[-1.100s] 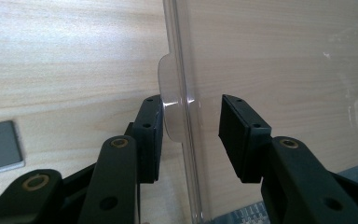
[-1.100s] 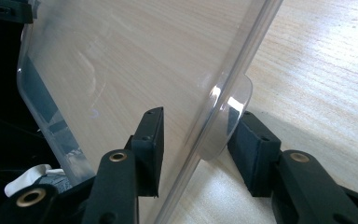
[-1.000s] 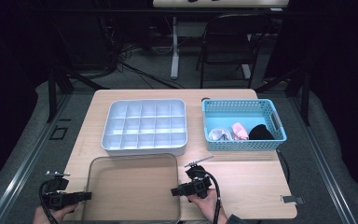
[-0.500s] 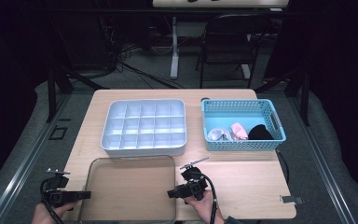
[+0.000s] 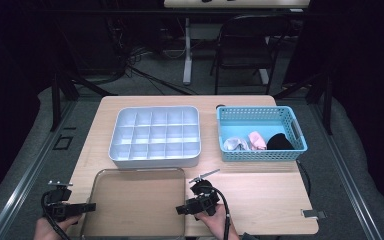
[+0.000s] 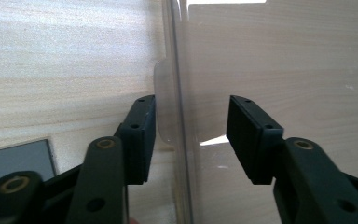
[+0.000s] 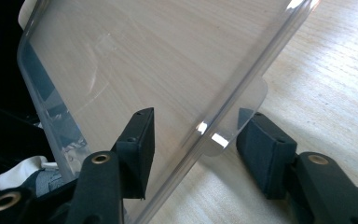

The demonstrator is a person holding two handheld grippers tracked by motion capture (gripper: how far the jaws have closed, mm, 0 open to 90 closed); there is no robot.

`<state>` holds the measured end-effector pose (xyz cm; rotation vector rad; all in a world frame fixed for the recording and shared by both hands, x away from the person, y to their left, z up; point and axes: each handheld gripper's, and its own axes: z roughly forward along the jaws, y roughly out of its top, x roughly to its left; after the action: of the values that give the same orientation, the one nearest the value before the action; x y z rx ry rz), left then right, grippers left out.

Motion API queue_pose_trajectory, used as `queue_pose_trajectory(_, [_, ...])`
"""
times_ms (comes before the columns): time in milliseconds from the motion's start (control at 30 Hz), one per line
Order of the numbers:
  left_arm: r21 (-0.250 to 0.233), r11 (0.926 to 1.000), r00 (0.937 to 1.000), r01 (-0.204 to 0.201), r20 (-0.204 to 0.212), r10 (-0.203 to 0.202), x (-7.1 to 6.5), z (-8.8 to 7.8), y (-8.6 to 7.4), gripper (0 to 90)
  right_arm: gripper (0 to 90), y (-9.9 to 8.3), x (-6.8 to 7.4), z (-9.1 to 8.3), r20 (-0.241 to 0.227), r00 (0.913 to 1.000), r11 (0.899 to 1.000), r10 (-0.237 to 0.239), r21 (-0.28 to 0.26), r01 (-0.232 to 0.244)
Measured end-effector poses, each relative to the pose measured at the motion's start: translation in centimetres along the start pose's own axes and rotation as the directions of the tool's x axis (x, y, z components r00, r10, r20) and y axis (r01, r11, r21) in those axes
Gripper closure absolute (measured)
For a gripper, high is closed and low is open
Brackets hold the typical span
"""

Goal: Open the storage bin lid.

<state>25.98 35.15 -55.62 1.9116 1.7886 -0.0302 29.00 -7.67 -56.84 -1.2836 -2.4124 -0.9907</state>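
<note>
Both hands sit low and level, the left gripper [image 5: 87, 206] and right gripper [image 5: 181, 210] pointing inward, their jaws parted, having just been opening.

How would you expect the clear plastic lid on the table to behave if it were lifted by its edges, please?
The clear lid looks thin and broad, so probably light and somewhat bendy. Its glossy rim may be slippery between the pads. It lies flat on the table, so it is unlikely to tip.

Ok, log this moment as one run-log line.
stage: releasing clear lid on table | left tool: opening, straddling lid's edge tab | right tool: opening, straddling opposite edge | divided tray: uncovered
</note>
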Motion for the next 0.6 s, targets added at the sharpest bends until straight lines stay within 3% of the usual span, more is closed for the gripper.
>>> queue_pose_trajectory(267, [-0.044, 0.9990, 1.0000, 0.003, 0.006, -0.003, -0.3, -0.7, -0.1, 43.2, 41.8, 0.1, 0.1, 0.0, -0.007, 0.9992, 0.999, -0.040, 0.030, 0.040])
queue_pose_trajectory(300, [-0.066, 0.9978, 1.0000, 0.001, 0.002, -0.001, -0.3, -0.6, -0.1, 42.1, 40.9, 0.1, 0.1, -0.1, -0.007, 0.9991, 0.999, -0.041, 0.032, 0.041])
queue_pose_trajectory(467, [-0.071, 0.9974, 0.9999, -0.009, 0.007, 0.009, -0.6, -0.9, 0.0, 37.9, 36.4, 0.3, -0.1, -0.5, 0.034, 0.9978, 0.997, -0.057, 0.045, 0.056])
queue_pose_trajectory(600, [-0.096, 0.9952, 0.9998, -0.020, 0.008, 0.021, -0.9, -1.1, 0.0, 34.0, 34.2, 0.4, 0.2, -1.1, 0.067, 0.9935, 0.996, -0.092, 0.021, 0.091])
